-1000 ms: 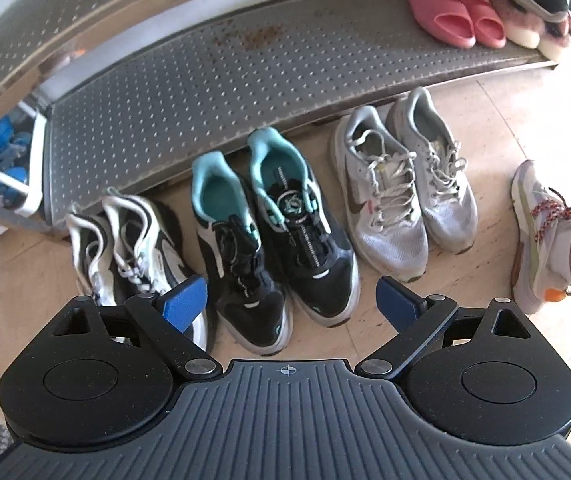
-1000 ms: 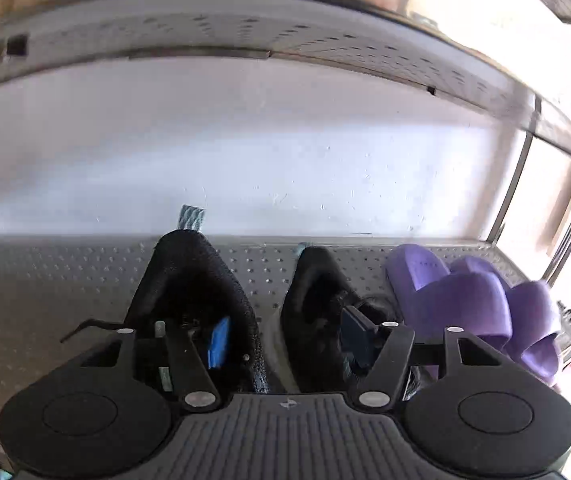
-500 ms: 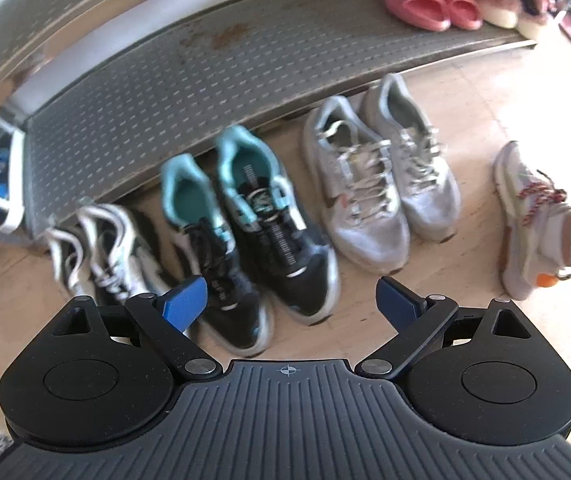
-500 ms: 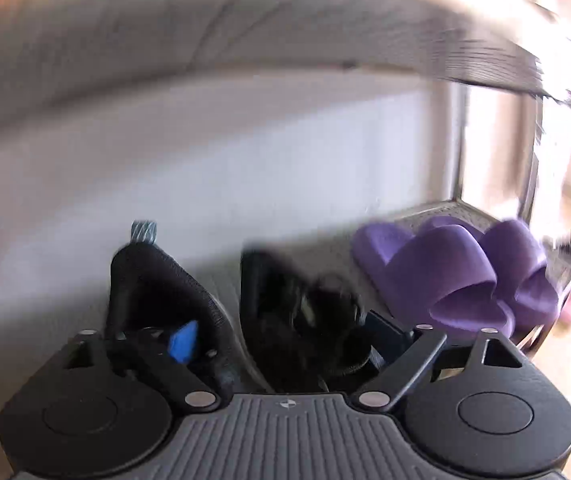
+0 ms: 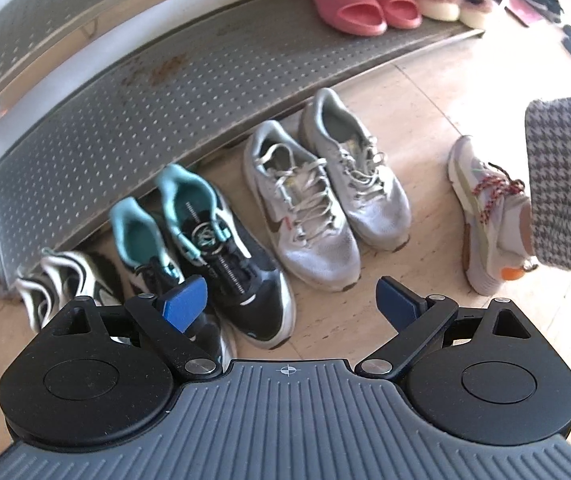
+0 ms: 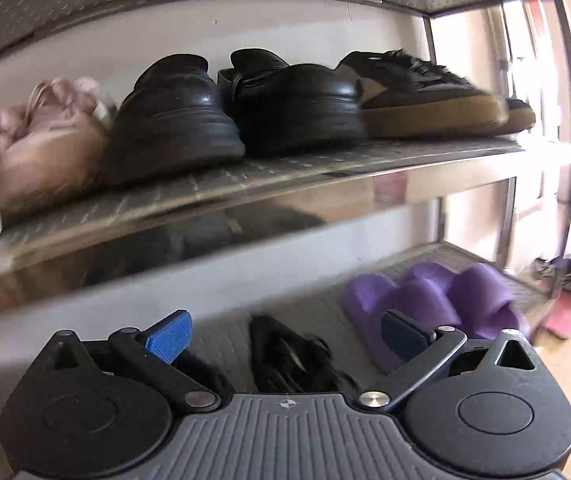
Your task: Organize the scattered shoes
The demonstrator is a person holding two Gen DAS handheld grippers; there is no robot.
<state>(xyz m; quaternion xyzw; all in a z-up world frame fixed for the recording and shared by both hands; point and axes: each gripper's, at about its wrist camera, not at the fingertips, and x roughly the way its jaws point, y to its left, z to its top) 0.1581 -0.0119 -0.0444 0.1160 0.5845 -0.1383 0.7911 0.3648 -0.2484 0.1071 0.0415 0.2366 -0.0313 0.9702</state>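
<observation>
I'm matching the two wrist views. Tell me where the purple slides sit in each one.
Left wrist: not in it.
Right wrist: purple slides at lower right, on the lower level of the rack, right of the black shoe.
Shared landmark: the perforated metal rack.

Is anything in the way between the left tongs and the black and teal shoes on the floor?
Nothing visible. The left tongs are open and empty right above the black and teal shoes, with only air between them.
</observation>
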